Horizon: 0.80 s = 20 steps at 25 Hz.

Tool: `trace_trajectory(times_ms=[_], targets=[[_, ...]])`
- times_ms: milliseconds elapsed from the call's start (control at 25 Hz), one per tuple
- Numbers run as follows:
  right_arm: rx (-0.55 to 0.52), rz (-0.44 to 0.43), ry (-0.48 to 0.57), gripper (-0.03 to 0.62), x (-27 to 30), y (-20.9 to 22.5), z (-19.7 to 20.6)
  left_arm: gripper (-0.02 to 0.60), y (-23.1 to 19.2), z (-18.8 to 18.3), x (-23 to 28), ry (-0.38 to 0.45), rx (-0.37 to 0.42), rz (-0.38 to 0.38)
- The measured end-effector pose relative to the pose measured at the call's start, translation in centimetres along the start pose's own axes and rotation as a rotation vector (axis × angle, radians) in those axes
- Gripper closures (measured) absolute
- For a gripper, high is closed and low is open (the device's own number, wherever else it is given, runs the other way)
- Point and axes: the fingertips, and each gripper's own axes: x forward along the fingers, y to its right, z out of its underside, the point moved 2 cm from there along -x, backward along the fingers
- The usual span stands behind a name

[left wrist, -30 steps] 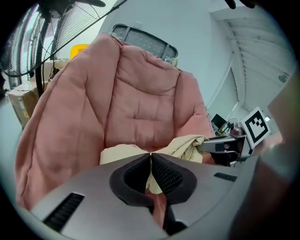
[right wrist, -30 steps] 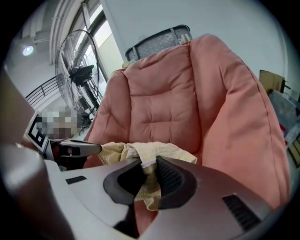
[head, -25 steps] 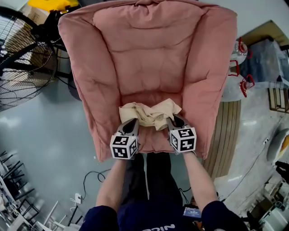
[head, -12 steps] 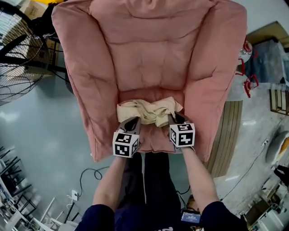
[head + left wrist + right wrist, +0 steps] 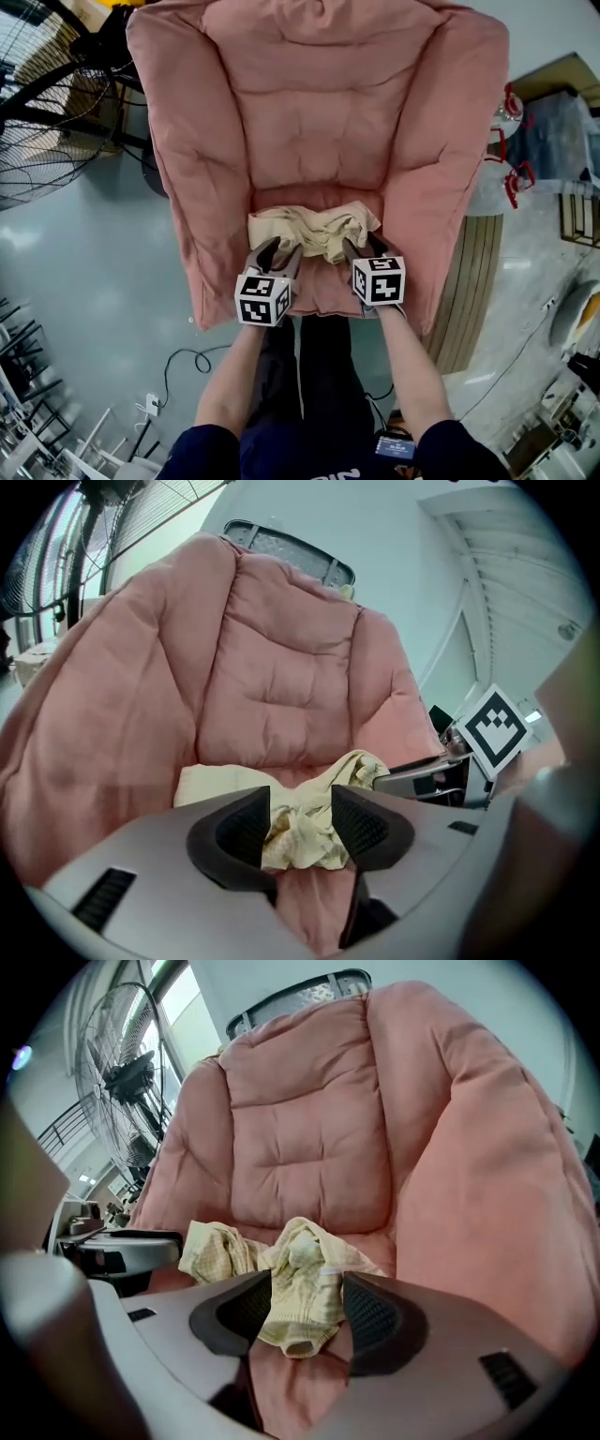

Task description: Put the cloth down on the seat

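Both my grippers stand with jaws wide apart. The left gripper and the right gripper sit at lower centre of the head view, each with a fold of the cloth loosely between its jaws, and the pads do not pinch it. The pale yellow cloth lies crumpled on the seat of the pink padded chair, just above the grippers in the frame.

I judge it light, soft and limp, not fragile. It will bunch and sag rather than hold a shape. If I need it again, I take a raised fold or an outer corner at each end.

Against the earlier frame, the jaws have just opened. Then they were nipped shut on the cloth's two near corners; now it rests free on the cushion.
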Motion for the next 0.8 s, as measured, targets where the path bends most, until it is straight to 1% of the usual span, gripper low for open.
trace_trajectory(times_ms=[80, 240, 360, 600, 680, 800], targets=[[-0.001, -0.005, 0.034, 0.378, -1.6, -0.4, -0.8, 0.353, 0.5, -1.0, -1.2, 0.022, 0.001, 0.001], [0.012, -0.013, 0.092, 0.378, -5.7, -1.7, -2.6, 0.347, 1.6, -3.9, -5.0, 0.094, 0.0, 0.006], [0.012, -0.012, 0.139, 0.378, -8.9, -2.9, -3.7, 0.347, 2.8, -5.7, -8.2, 0.146, 0.01, 0.031], [-0.051, -0.009, 0.273, 0.378, -14.9, -6.0, -7.1, 0.344, 4.9, -8.9, -14.1, 0.244, 0.04, 0.102], [-0.061, -0.026, 0.323, 0.379, -17.4, -7.4, -8.1, 0.35, 5.7, -9.9, -16.5, 0.277, 0.052, 0.114], [-0.098, -0.075, 0.386, 0.379, -20.7, -9.8, -9.2, 0.359, 6.6, -11.3, -20.0, 0.334, 0.084, 0.124]])
